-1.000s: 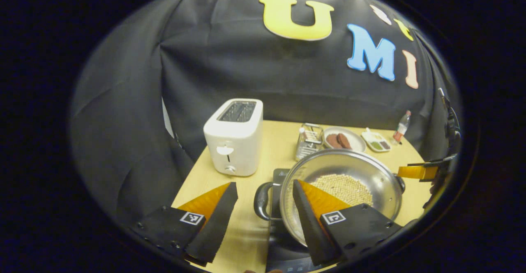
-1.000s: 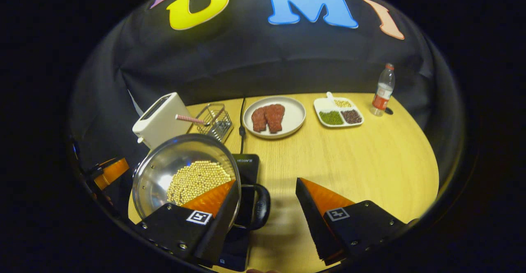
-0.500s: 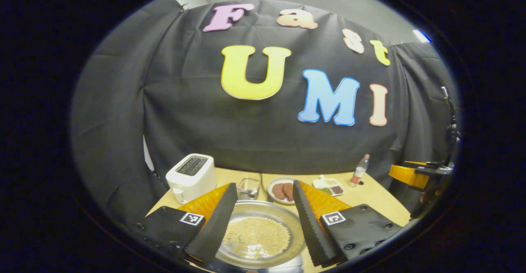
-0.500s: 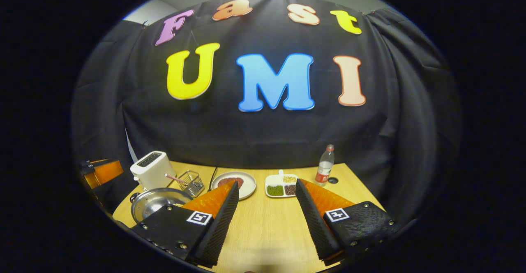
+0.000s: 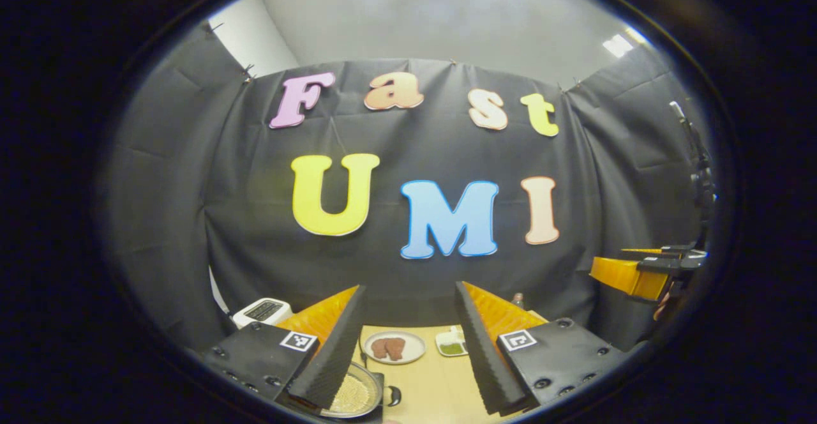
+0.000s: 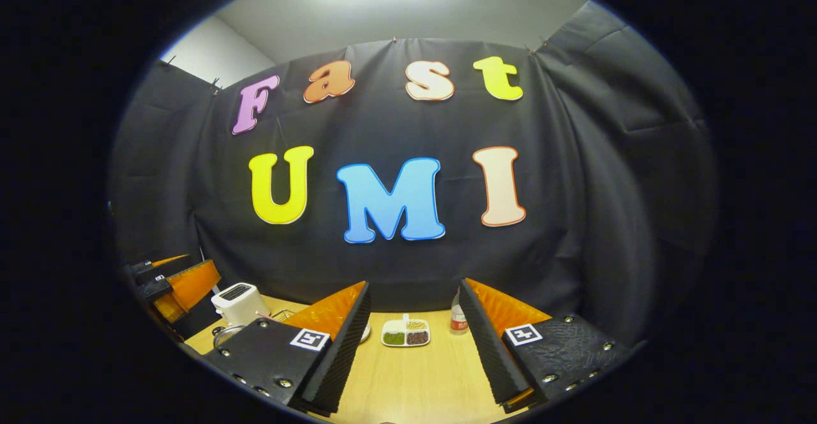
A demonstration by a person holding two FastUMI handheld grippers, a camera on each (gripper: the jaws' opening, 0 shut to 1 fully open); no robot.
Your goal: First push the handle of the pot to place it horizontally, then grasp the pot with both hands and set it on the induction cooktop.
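From my left gripper (image 5: 408, 338) I see the pot (image 5: 352, 395) low down on the table (image 5: 434, 386), a shiny metal pan holding pale beans, one dark loop handle (image 5: 394, 396) sticking out sideways. It seems to sit on the dark cooktop, though only an edge shows. My left claw is spread wide, gripping nothing, raised well above the pot. Beyond lie a plate of meat (image 5: 394, 347), a divided dish (image 5: 452, 346) and a toaster (image 5: 260, 311). My right gripper (image 6: 413, 341) is likewise released and empty, high over bare table, with the bottle (image 6: 457, 318) between its fingers, well beyond them. Nothing blocks the pot.
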